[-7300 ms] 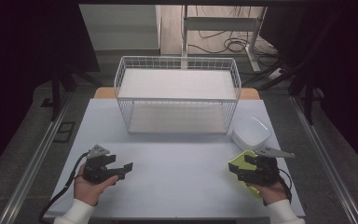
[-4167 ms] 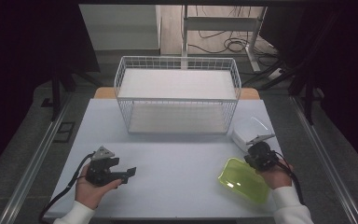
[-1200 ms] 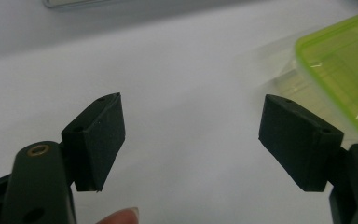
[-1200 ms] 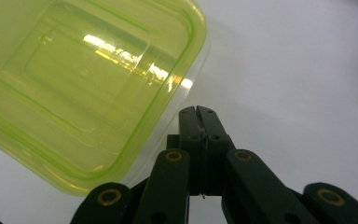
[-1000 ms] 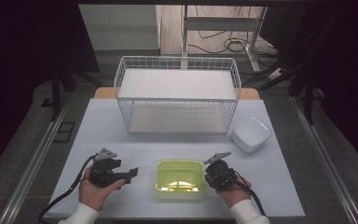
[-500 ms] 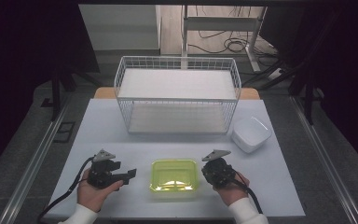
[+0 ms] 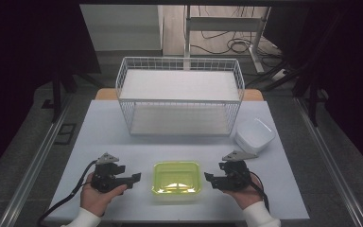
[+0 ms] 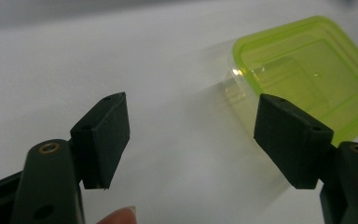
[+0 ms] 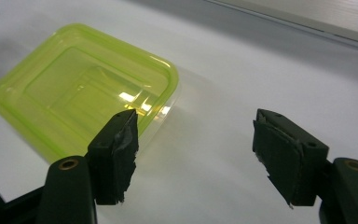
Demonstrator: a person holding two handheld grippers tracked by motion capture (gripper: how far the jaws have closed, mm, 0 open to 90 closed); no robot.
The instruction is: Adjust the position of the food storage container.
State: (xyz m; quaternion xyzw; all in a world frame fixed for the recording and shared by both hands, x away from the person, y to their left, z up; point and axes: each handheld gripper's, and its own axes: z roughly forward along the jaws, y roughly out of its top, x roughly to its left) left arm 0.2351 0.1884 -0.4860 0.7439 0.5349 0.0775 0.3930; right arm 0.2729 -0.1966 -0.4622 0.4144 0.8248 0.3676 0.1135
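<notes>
A clear tub with a lime-green lid point(image 7: 177, 177) sits flat on the white table point(image 7: 179, 144) near its front edge, between my two grippers. To its left is my left gripper point(image 7: 134, 178), open and pointing at it. Its jaws have narrowed slightly and nothing is between them point(image 8: 192, 130). The tub point(image 8: 307, 79) lies ahead of its right jaw. On the tub's right, my right gripper point(image 7: 208, 178) stands a short gap away. Its jaws have just been opening and are wide apart and empty point(image 9: 196, 140). The tub point(image 9: 84, 88) lies just past its left jaw.
A white wire basket point(image 7: 179, 94) stands at the back middle of the table. A white bowl-like container point(image 7: 254, 135) rests at the right, behind my right hand. Cables lie on the floor beyond the table.
My right gripper has let go of the tub's right edge, opened wide and drawn back a little to the right. The tub stays near the front middle. My left hand has not moved.
</notes>
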